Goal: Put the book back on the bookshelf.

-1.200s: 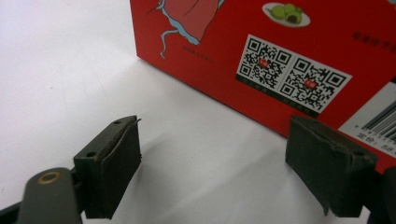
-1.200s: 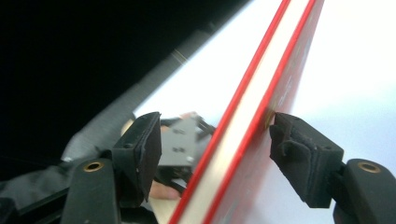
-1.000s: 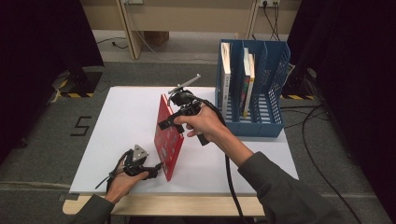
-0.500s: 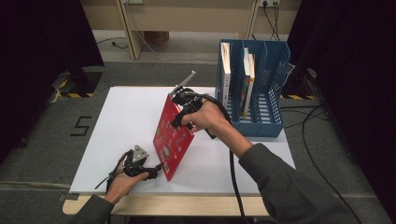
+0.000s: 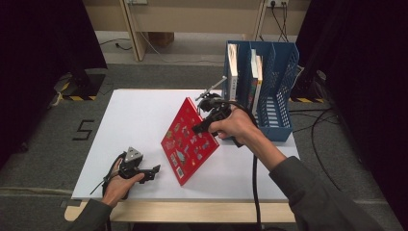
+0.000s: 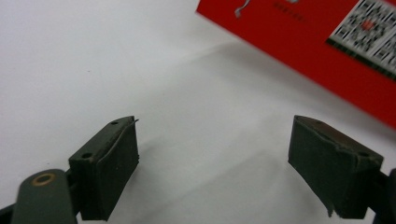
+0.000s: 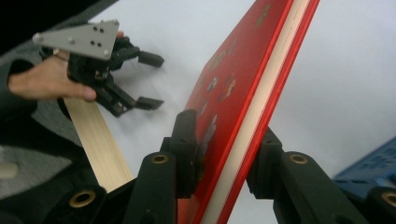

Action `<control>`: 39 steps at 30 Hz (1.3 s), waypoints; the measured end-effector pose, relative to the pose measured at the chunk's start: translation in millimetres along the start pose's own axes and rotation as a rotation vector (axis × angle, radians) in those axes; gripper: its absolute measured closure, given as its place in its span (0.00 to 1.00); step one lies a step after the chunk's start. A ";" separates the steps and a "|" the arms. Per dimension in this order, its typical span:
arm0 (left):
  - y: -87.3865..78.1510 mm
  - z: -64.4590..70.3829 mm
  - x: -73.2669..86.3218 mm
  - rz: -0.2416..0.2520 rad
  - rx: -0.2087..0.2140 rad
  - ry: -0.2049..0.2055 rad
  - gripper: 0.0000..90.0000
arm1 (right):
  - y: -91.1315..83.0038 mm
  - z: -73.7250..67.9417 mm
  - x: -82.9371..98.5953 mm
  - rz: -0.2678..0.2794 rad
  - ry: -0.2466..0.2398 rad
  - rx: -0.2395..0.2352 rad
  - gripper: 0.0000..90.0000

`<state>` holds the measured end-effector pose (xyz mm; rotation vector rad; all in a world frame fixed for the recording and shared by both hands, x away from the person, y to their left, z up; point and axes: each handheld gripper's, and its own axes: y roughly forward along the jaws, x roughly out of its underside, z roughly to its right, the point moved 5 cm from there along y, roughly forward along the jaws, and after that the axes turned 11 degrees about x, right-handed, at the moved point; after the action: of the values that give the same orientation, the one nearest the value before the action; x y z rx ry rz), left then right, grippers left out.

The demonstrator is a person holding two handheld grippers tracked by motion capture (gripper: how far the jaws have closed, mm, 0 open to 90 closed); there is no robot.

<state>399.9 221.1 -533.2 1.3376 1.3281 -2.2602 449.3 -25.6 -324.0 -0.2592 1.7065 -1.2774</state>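
A thin red book [image 5: 189, 140] with small pictures on its cover leans tilted near the middle of the white table [image 5: 134, 120], its lower corner close to the tabletop. My right gripper [image 5: 208, 124] is shut on the book's upper right edge. In the right gripper view the two black jaws clamp the red book [image 7: 243, 107] across its covers and pale page block. My left gripper [image 5: 155, 172] rests low near the table's front left, open and empty, a short way left of the book's lower corner. In the left gripper view its pads [image 6: 112, 163] stand wide apart over bare table with the red book [image 6: 322, 42] beyond.
A blue slotted file rack [image 5: 269, 91] with several upright books stands at the table's back right, just behind my right hand. Black cables trail off the front edge and the right side. A wooden strip [image 7: 95, 140] edges the table front.
The right gripper has tipped the book further back and to the right, so its cover now faces up more. The left gripper has stayed put, open.
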 end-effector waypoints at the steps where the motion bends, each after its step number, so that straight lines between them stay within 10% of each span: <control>1: -0.2 -0.1 0.0 0.000 0.001 -0.002 0.17 | -6.1 2.0 2.6 0.007 0.005 0.012 0.80; 17: 2.1 0.7 0.8 -0.016 0.020 -0.007 0.17 | -51.8 27.9 41.7 -0.056 0.011 0.141 0.84; 39: 3.0 1.4 1.0 -0.023 0.019 -0.001 0.16 | -26.7 36.8 27.1 -0.144 0.015 0.153 0.84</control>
<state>400.2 218.6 -535.5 1.3340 1.3317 -2.2934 454.4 -77.8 -316.8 -0.2864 1.6161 -1.5115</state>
